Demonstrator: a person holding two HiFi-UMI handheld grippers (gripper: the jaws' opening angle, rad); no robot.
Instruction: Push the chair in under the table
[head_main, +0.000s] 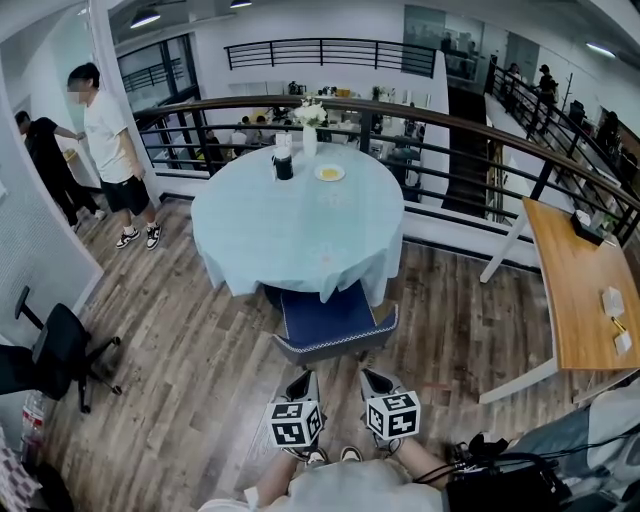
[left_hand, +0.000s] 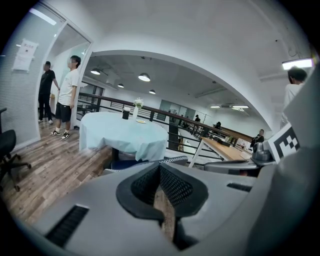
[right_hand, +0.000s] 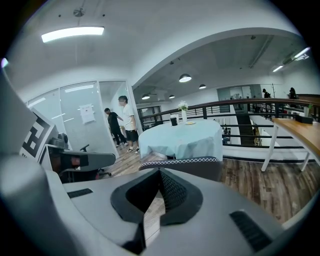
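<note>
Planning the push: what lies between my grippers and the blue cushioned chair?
Head view: only bare wooden floor separates left gripper, right gripper and blue cushioned chair.

R gripper (right_hand: 159, 176) jaws together, nothing btwn; chair (right_hand: 192, 170) back just ahead, table (right_hand: 182, 139) w/ pale-blue cloth behind.

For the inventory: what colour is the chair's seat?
Navy blue; the chair shows best in head view.

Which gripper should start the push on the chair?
Right, marginally: the chair looms nearer ahead of the right gripper than the left gripper. Both are shut, empty, not touching it.
</note>
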